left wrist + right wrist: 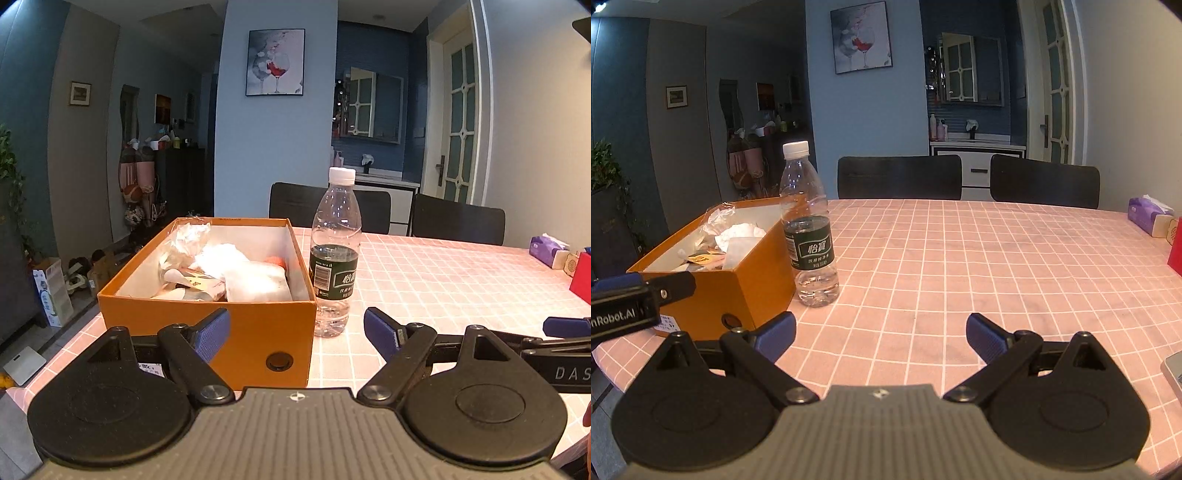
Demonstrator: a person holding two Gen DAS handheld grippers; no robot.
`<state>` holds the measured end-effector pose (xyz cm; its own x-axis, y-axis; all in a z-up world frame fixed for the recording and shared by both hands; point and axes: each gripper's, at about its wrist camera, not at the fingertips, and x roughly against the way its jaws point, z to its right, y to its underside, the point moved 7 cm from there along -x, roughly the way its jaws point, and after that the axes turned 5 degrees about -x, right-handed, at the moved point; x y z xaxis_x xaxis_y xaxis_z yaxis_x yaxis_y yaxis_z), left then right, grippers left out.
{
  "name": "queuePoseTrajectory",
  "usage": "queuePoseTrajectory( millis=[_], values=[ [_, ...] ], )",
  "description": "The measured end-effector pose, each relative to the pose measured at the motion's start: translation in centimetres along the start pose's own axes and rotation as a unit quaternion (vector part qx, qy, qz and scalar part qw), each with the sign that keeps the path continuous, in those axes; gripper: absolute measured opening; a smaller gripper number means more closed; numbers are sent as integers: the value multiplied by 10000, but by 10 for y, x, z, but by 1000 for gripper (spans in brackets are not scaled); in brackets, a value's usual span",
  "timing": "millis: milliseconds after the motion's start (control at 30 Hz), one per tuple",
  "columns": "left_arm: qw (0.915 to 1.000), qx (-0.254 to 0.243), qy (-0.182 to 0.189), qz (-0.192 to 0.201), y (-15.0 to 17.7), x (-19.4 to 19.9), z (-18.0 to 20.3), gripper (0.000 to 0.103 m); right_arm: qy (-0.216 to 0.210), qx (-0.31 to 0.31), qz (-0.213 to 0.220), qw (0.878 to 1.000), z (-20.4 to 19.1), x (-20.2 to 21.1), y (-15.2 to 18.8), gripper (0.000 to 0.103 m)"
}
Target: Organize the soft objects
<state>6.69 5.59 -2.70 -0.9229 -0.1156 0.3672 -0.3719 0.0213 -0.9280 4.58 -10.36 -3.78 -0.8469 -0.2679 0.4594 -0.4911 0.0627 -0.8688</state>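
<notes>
While both your grippers hover low over the pink checked table, your left gripper and right gripper stand released, grasping nothing. Far left sits an open orange cardboard box holding crumpled white soft wrappings; a clear plastic water bottle stands just right of it.

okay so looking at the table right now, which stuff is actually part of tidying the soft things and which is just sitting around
Part of the job:
- orange box
- crumpled plastic and white soft items inside it
- left tongs and right tongs, both open and empty

Just lying about:
- water bottle beside the box
- purple tissue pack
- red box
- two black chairs
</notes>
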Motion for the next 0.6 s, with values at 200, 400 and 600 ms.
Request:
queuePoseTrajectory(
  millis=[200, 400, 600],
  values=[
    [10000, -13, -21, -28, -1, -1, 1, 96, -24, -36, -31, 10000, 1, -3, 1, 97],
    [10000, -41, 1, -68, -1, -5, 3, 96, -12, -42, -18, 10000, 1, -4, -1, 97],
    [9999, -58, 0, -82, -1, -6, 5, 96, 19, -67, 0, 10000, 3, -7, -2, 97]
  ],
)
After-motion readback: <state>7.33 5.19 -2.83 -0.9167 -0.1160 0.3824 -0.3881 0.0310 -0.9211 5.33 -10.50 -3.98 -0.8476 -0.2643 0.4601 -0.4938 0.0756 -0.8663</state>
